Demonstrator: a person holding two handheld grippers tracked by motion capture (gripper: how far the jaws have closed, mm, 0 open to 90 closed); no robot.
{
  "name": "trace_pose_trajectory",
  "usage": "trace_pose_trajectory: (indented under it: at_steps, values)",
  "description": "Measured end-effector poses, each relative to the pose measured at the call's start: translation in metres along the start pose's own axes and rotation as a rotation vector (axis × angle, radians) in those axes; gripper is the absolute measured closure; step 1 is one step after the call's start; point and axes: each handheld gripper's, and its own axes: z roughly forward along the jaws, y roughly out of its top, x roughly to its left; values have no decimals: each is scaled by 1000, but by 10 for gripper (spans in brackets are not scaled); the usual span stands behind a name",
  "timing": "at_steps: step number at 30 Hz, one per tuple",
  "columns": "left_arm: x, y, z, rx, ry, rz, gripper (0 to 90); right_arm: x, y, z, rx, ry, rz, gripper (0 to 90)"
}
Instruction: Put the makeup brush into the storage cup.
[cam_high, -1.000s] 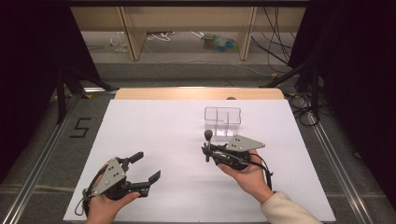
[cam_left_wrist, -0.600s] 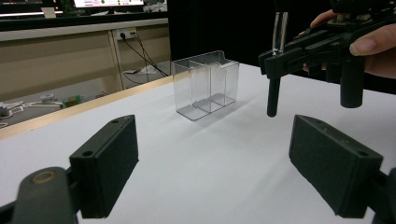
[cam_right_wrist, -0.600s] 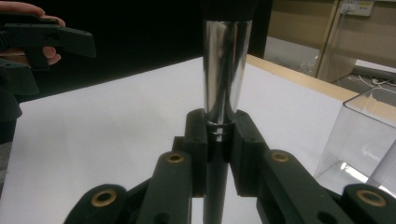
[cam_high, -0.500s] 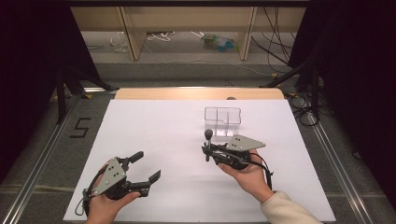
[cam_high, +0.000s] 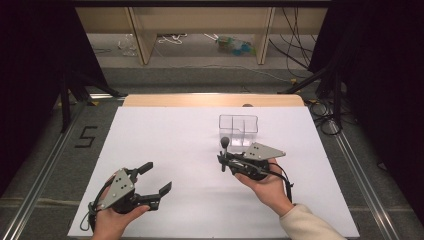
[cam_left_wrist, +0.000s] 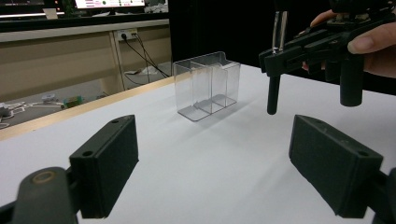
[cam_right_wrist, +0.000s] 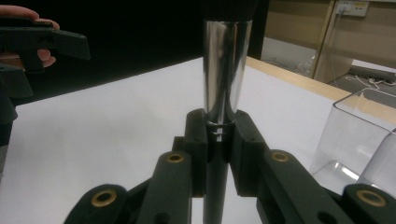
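Clenched on a slim upright tool with a black lower shaft, chrome barrel and round black top (cam_right_wrist: 223, 93), the fingers (cam_right_wrist: 196, 135) of my right gripper (cam_high: 223, 159) press against it from both sides; the right gripper view shows the chrome section rising straight out of the closed jaws. In the high view I hold this gripper over the right half of the white tabletop (cam_high: 165, 135), the tool (cam_high: 225, 150) standing vertical at its tip, its lower end hanging above the surface as seen from the left gripper view (cam_left_wrist: 275, 60). Just beyond it, toward the far edge, stands a clear plastic box with two compartments (cam_high: 238, 130), apart from the tool. My left gripper (cam_high: 155, 180) sits near the near-left corner of the tabletop, its fingers (cam_left_wrist: 109, 163) released and spread wide with nothing between them. Both hands grip their handles; the right hand (cam_high: 267, 187) shows a pale sleeve (cam_high: 310, 225).
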Motion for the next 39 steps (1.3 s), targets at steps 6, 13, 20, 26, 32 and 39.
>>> trace_pose_trajectory:
  at_steps: [6, 13, 20, 26, 32, 39]
  values:
    - [0, 0, 1, -12, -5, -6, 158, 0, 0, -1, 10, -5, 16, 795]
    - [0, 0, 0, -1, -1, -7, 158, -2, 1, -1, 13, -5, 17, 795]
    - [0, 0, 0, 0, 1, -9, 158, -4, 4, -2, 12, -14, 18, 795]
    - [1, 0, 0, -1, 3, -11, 158, -5, 5, -2, 13, -21, 12, 795]
    - [1, 0, 0, 0, 3, -10, 158, -7, 6, -3, 9, -24, 14, 795]
    - [1, 0, 0, -1, 4, -11, 158, -9, 6, -4, 12, -15, 25, 795]
